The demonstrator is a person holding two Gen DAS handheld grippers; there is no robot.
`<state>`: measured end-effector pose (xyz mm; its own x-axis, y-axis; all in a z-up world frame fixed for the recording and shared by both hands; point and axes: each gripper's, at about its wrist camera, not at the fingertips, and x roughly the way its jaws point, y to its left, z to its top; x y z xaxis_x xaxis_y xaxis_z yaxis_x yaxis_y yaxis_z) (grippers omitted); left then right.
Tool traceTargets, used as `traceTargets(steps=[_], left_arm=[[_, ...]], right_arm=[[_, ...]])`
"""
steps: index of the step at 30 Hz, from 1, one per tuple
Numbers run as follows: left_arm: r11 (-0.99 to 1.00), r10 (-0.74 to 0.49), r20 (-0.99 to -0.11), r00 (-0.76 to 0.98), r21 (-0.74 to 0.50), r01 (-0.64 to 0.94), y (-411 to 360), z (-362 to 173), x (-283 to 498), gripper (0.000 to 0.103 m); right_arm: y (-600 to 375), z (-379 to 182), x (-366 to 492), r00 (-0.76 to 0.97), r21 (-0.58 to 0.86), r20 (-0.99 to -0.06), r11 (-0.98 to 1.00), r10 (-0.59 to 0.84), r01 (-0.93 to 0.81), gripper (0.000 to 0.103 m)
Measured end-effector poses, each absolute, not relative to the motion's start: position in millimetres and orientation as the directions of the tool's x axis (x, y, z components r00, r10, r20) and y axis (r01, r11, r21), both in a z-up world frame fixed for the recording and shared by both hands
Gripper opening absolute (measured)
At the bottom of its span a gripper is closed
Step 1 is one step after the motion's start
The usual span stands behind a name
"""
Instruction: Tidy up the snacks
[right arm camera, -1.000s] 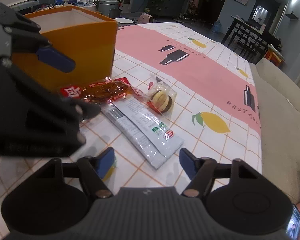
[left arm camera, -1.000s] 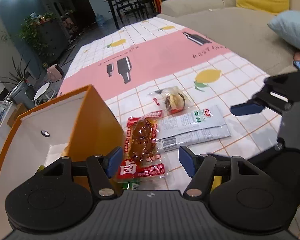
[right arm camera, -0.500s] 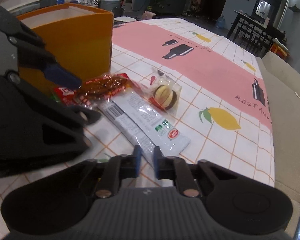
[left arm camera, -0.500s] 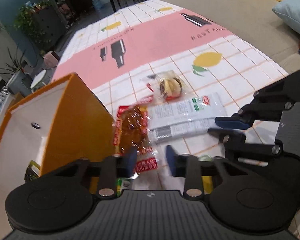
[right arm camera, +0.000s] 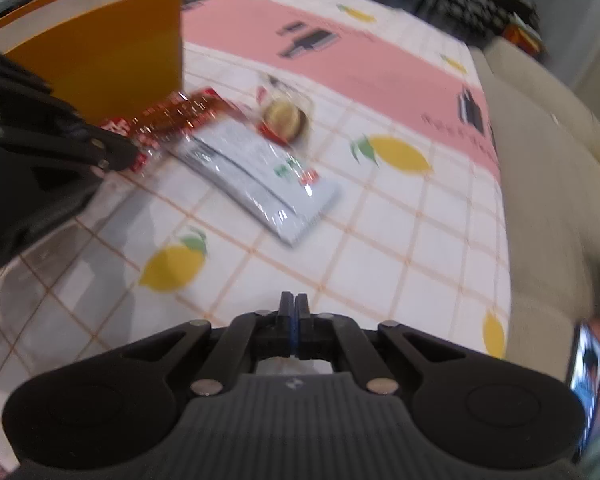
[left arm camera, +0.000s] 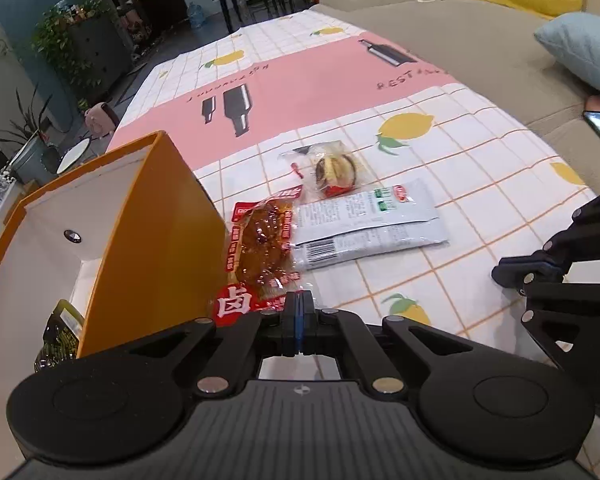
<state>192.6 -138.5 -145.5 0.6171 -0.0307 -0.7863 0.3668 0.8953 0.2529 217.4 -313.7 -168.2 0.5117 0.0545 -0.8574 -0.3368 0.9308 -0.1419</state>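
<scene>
- Three loose snack packets lie on the desk point(left arm camera: 480, 208), which is covered by a white checked cloth with lemons and a pink band.
- My left gripper point(left arm camera: 299, 312) has its jaws pressed flat together with nothing between them; I hold no packet.
- Just beyond those closed tips lies the red-and-clear plastic packet of brown braised meat point(left arm camera: 262, 248), its near red end just left of the tips; whether they touch it I cannot tell.
- That meat packet lies just beside the right wall of the open orange cardboard box with a white inside point(left arm camera: 152, 240), on my left.
- A dark green-gold packet point(left arm camera: 60, 332) lies inside the box at its near corner.
- A long flat white-grey foil sachet with green and red marks point(left arm camera: 368, 226) lies to the right of the meat packet, its left end tucked at that packet's edge.
- A small clear wrapper holding a round brown-and-yellow cake point(left arm camera: 334, 170) sits just beyond both, touching the sachet's far edge.
- My right gripper point(right arm camera: 294, 320) is also clenched on nothing, over bare cloth; the sachet lies ahead and well apart from its tips.
- My right camera's picture is blurred.
</scene>
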Motion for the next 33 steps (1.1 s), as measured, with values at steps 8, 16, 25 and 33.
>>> traceTargets(steps=[8,16,25,33], left_arm=[[0.83,0.011,-0.73,0.683,0.388,0.401,-147,-151,192,0.046],[0.717,0.039,-0.695,0.718,0.52,0.464,-151,-175,189,0.063],[0.692,0.029,-0.689,0.724,0.536,0.483,-154,-184,192,0.039],[0.72,0.003,-0.691,0.723,0.503,0.478,-154,-175,187,0.017]], right_arm=[[-295,-153,210,0.67,-0.252,-0.72,0.832,0.18,-0.495,0.035],[-306,-174,237,0.637,-0.198,-0.704,0.775,0.313,-0.6,0.039],[-315,-185,254,0.594,-0.077,-0.723,0.814,0.352,-0.576,0.027],[-304,-185,242,0.602,-0.113,-0.731,0.813,0.321,-0.571,0.0]])
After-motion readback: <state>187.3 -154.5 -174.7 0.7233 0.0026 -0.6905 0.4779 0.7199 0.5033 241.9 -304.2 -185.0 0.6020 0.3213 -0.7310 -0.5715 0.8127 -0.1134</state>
